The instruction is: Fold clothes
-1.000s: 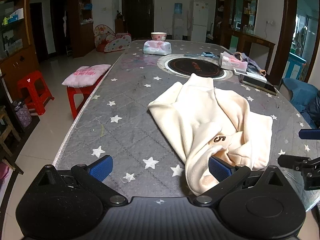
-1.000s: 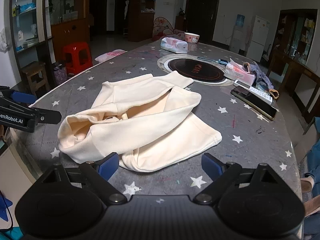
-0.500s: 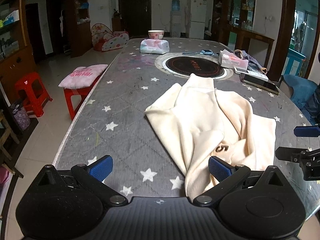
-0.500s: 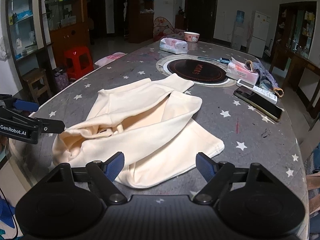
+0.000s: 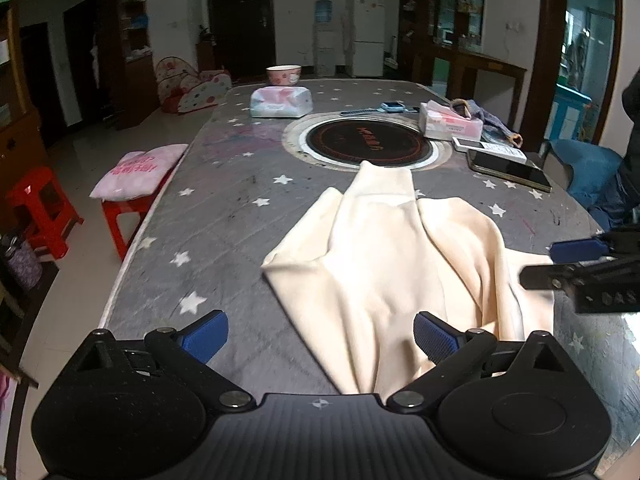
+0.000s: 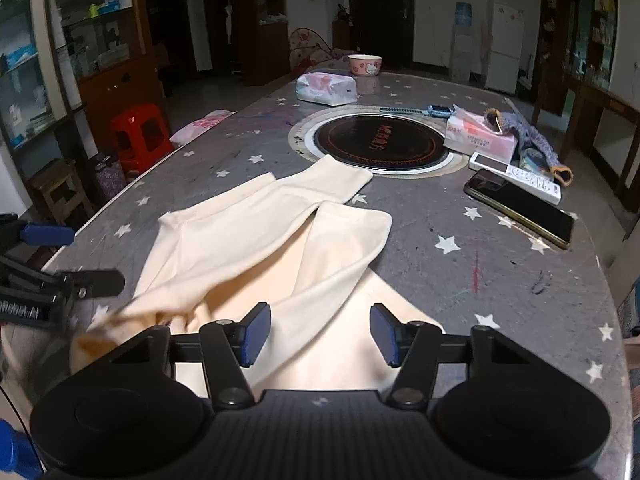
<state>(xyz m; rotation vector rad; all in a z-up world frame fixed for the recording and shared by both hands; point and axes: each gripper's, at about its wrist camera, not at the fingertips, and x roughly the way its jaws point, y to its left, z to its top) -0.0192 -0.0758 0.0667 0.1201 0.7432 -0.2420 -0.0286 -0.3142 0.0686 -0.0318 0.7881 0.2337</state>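
Observation:
A cream sweatshirt (image 5: 392,264) lies rumpled on the grey star-patterned table (image 5: 224,216), sleeves folded across its body; it also shows in the right wrist view (image 6: 256,240). My left gripper (image 5: 320,336) is open, its right pad over the garment's near edge, nothing held. My right gripper (image 6: 318,334) is open but narrower, its pads just above the garment's near hem, nothing pinched. Each gripper shows at the side of the other's view.
A round induction hob (image 6: 378,142) sits mid-table. A phone (image 6: 520,206), remote (image 6: 516,172), tissue packs (image 6: 480,136) (image 6: 326,88), a watch (image 6: 438,110) and a pink bowl (image 6: 364,65) lie beyond. Red stools (image 5: 38,212) stand left of the table.
Both grippers moved forward over the sweatshirt's near edge. The right gripper's jaws narrowed. The garment's near part is blurred and shifted.

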